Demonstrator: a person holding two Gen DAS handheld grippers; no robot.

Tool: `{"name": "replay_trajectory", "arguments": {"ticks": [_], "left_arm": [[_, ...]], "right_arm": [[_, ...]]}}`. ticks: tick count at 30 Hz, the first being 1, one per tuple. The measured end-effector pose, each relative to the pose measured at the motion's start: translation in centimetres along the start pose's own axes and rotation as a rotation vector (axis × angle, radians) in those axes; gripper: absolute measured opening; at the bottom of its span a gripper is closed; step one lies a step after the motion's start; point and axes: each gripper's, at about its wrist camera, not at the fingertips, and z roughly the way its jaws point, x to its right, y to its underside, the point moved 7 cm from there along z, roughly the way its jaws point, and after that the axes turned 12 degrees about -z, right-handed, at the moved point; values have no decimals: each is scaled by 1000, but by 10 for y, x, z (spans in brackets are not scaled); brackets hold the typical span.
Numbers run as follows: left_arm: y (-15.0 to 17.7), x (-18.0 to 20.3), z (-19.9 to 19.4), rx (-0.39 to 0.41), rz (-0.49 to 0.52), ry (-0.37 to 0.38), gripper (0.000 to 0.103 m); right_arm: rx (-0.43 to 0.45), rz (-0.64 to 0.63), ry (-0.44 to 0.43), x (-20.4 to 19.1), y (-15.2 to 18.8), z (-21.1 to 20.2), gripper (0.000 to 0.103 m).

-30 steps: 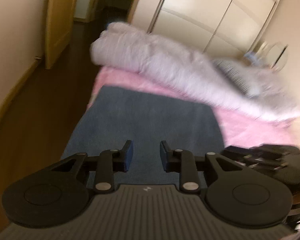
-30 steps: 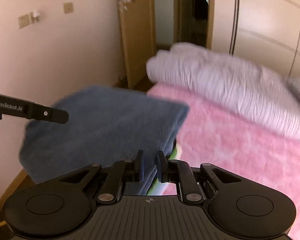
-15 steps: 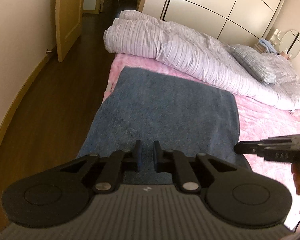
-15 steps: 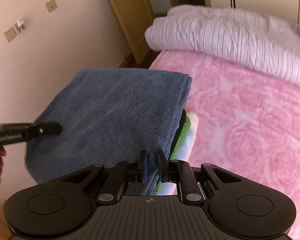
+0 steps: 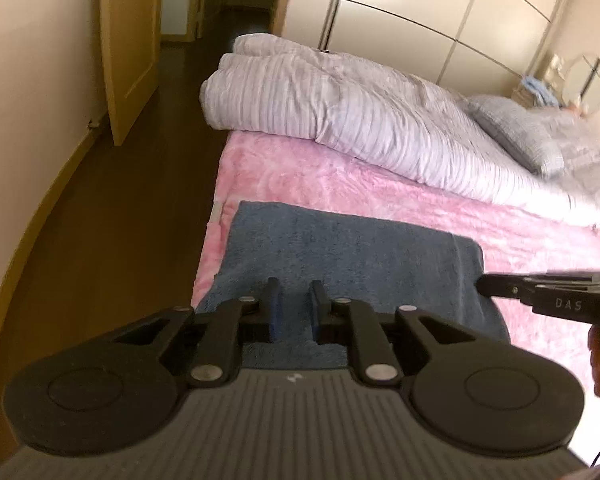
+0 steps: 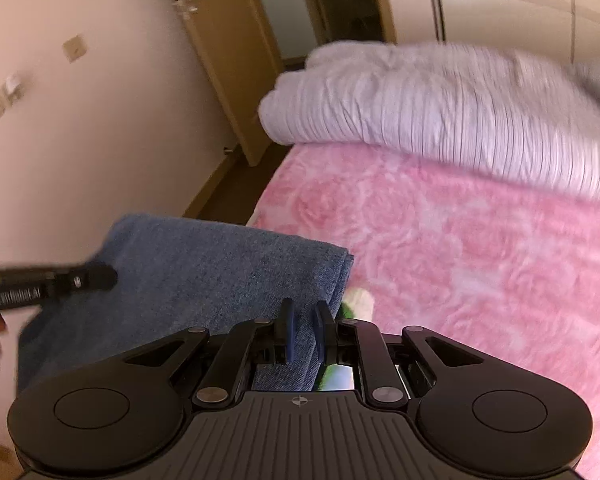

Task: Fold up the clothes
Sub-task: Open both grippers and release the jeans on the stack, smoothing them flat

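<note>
A folded blue towel [image 5: 348, 256] lies at the corner of the pink bed [image 5: 340, 176]. My left gripper [image 5: 296, 308] is closed on its near edge, with terry cloth filling the narrow gap between the fingers. In the right wrist view the blue towel [image 6: 204, 264] runs in between the fingers of my right gripper [image 6: 303, 320], which is shut on its folded right-hand edge. The right gripper [image 5: 500, 284] shows from the side at the towel's right edge. The left gripper [image 6: 96, 276] reaches over the towel's left part, blurred.
A rolled striped duvet [image 5: 340, 108] and a grey pillow [image 5: 516, 136] lie along the far side of the bed. Something green and white [image 6: 356, 304] peeks out from under the towel. Dark wooden floor [image 5: 120, 220], a wooden door [image 5: 128, 40] and the wall are on the left.
My left gripper went from wide open to closed on the towel's near edge. The right gripper stayed shut on the towel. Both views have shifted, and the towel now looks shorter front to back.
</note>
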Motion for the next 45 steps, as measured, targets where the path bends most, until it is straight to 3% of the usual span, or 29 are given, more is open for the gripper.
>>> {"name": "replay_trajectory", "arguments": {"ticks": [5, 10, 18, 22, 26, 29, 36, 41, 45], "left_arm": [[-12, 2, -4, -4, -5, -10, 13], [-35, 12, 2, 22, 16, -12, 13], [-36, -5, 39, -33, 14, -64, 16], [-38, -13, 36, -29, -30, -58, 19], [-36, -11, 9, 7, -21, -50, 17], [-17, -10, -29, 35, -22, -35, 17], [50, -8, -96, 11, -54, -58, 16], [83, -10, -94, -19, -61, -91, 17], [107, -14, -89, -44, -70, -118, 21]], "right_arm": [[-43, 24, -73, 8, -15, -8, 14], [38, 64, -45, 22, -42, -14, 14], [-88, 51, -29, 19, -21, 33, 14], [-74, 67, -42, 20, -21, 31, 14], [4, 54, -22, 17, -31, 2, 14], [51, 21, -54, 0, -25, -33, 14], [6, -124, -132, -60, 28, -91, 14], [-43, -207, -139, -89, 56, -96, 14], [-104, -336, -89, -107, 90, -78, 14]]}}
